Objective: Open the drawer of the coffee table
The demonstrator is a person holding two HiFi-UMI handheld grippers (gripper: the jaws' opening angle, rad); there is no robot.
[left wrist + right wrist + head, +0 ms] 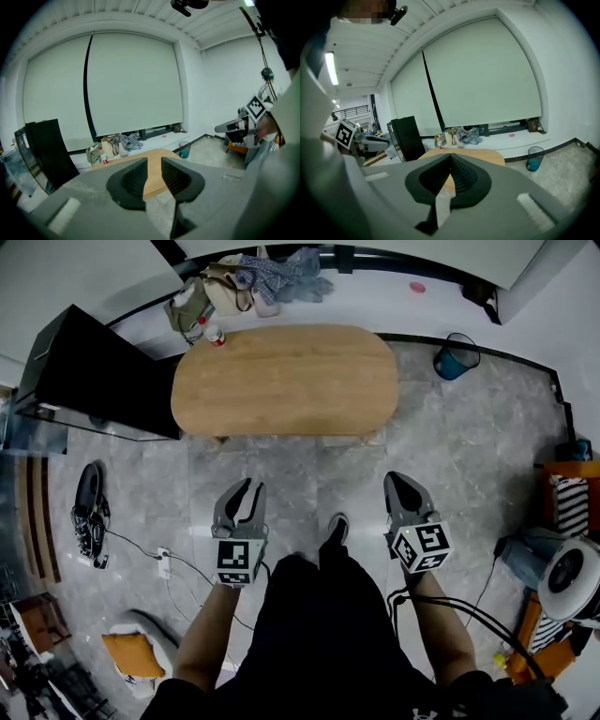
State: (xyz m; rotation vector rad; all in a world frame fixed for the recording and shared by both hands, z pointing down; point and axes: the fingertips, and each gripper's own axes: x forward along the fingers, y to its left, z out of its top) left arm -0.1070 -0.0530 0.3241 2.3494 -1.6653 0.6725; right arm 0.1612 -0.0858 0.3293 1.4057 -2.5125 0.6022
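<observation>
The bench (286, 381) lies ahead on the floor (309, 474), both claws short of its near edge: left claw (250, 487) left, right claw (398, 480) right. A cabinet (94, 371) stands at its left end, a bin (457, 357) beyond its right end, bags (234, 287) behind it. Shoes (89, 517) lie left of the left claw.

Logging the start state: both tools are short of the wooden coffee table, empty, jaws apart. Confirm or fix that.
One thing is wrong: only the left tool has its jaws apart. The right tool is shut, its jaws meeting at the tips, as the right gripper view shows. The rest stands: both are empty and short of the wooden coffee table.
</observation>
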